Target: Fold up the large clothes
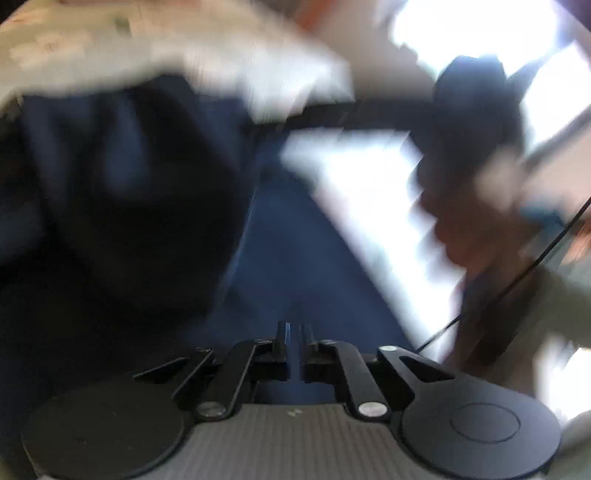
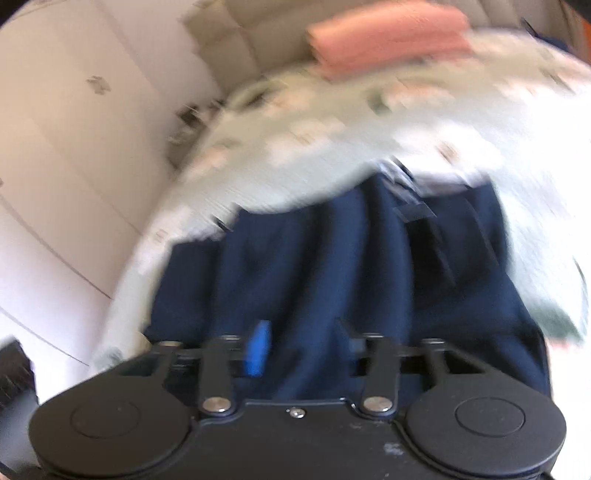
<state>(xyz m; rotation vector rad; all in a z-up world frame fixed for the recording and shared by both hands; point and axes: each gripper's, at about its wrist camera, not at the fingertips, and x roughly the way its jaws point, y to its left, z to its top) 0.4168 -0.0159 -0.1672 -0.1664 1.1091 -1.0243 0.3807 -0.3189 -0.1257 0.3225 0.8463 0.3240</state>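
Observation:
A large navy blue garment (image 2: 332,258) lies on a bed with a pale patterned sheet (image 2: 314,140). In the left wrist view my left gripper (image 1: 294,332) is shut on a fold of the navy garment (image 1: 295,240), which stretches away from the jaws. The other gripper (image 1: 476,122) shows at the upper right, blurred, with a hand (image 1: 472,229) below it. In the right wrist view my right gripper (image 2: 303,339) stands open, its blue-tipped finger (image 2: 258,347) on the left, with navy cloth lying between the fingers. Both views are motion blurred.
A folded pink cloth (image 2: 388,37) lies at the far side of the bed. A white wardrobe (image 2: 74,147) stands to the left. A bright window (image 1: 480,29) is behind the other gripper. A thin black cable (image 1: 517,280) hangs at right.

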